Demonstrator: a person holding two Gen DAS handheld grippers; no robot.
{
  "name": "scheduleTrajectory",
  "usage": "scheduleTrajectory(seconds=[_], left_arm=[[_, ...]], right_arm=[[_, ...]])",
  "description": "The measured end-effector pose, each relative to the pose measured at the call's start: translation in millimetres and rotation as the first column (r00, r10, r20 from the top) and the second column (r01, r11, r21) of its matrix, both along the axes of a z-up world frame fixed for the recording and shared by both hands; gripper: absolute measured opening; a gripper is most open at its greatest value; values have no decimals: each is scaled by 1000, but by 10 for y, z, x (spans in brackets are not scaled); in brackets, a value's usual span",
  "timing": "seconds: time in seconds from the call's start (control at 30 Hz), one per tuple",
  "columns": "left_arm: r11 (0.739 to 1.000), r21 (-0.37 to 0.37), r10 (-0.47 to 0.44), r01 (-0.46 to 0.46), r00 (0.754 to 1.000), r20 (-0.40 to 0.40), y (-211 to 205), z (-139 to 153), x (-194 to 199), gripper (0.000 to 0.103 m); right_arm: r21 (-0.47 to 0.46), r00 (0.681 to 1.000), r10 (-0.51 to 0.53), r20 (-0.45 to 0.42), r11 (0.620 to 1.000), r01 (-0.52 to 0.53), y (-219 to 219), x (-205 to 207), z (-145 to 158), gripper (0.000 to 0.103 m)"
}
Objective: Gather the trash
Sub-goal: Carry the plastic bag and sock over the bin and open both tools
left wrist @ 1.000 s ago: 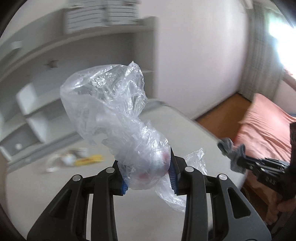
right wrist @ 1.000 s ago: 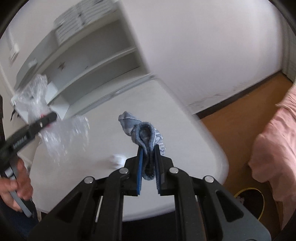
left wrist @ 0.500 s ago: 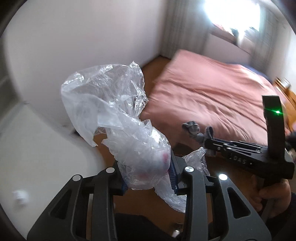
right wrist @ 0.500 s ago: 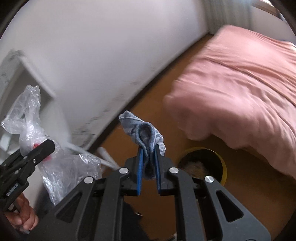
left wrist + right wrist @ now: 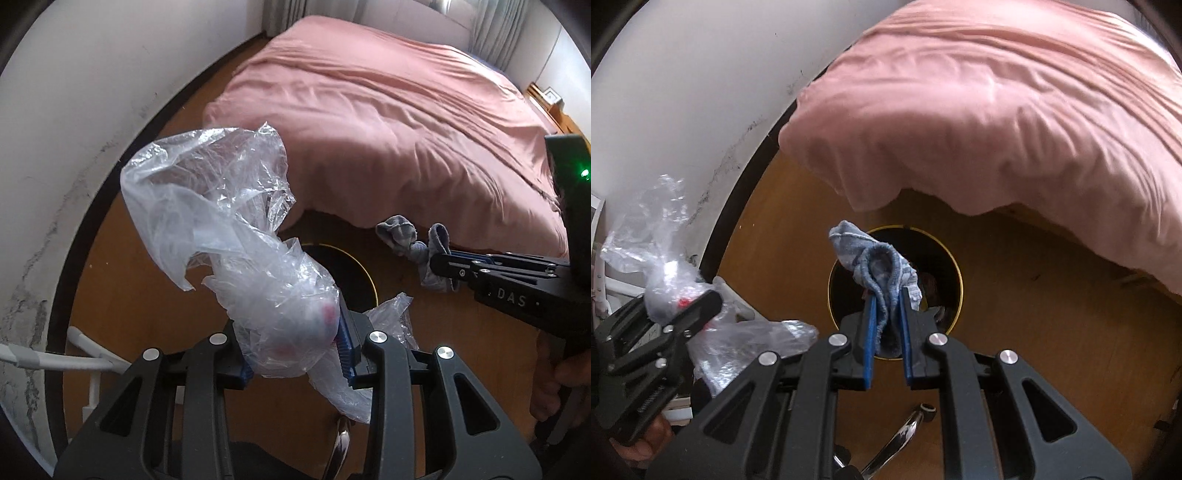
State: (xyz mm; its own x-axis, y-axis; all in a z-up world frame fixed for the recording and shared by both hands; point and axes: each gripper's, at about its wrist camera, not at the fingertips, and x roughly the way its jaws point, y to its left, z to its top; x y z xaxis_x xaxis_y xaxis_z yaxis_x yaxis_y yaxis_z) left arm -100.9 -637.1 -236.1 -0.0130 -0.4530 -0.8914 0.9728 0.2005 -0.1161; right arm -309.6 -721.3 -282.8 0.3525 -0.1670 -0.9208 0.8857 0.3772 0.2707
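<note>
My left gripper (image 5: 291, 347) is shut on a crumpled clear plastic bag (image 5: 229, 236) with something red inside; the bag billows up and left in the left wrist view. My right gripper (image 5: 886, 314) is shut on a grey-blue cloth rag (image 5: 879, 266). Both point down at a round black bin with a gold rim (image 5: 955, 273) on the wooden floor. In the right wrist view the rag hangs right over the bin's mouth. The left wrist view has the bin (image 5: 354, 273) partly hidden behind the bag, and the right gripper (image 5: 439, 258) with the rag (image 5: 402, 236) at the right.
A bed with a pink cover (image 5: 388, 122) fills the upper right, its edge close behind the bin. A white wall with a dark skirting board (image 5: 92, 206) curves along the left. White table legs (image 5: 74, 360) stand at lower left. A chrome chair leg (image 5: 897, 439) shows below.
Both grippers swung away from the white table and shelves, tipped downward and sank toward the floor. The bin has come into view beneath them. Both grips are unchanged.
</note>
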Motion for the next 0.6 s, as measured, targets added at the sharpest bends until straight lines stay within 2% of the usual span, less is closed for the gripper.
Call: scheduleTrajectory(seconds=[0.33, 0.4, 0.53, 0.6], left_arm=[[999, 32, -28, 29, 999, -16, -174, -174, -4, 34], [998, 43, -37, 38, 999, -20, -211, -201, -23, 35], [997, 61, -52, 53, 998, -22, -253, -274, -63, 37], [996, 71, -56, 57, 998, -25, -269, -307, -77, 41]], right_arm=[[20, 999, -31, 23, 999, 30, -50, -23, -39, 12], [25, 999, -33, 21, 999, 33, -44, -13, -44, 17], [4, 999, -48, 25, 999, 48, -70, -18, -17, 52], [-6, 997, -63, 34, 998, 64, -81, -45, 15, 56]])
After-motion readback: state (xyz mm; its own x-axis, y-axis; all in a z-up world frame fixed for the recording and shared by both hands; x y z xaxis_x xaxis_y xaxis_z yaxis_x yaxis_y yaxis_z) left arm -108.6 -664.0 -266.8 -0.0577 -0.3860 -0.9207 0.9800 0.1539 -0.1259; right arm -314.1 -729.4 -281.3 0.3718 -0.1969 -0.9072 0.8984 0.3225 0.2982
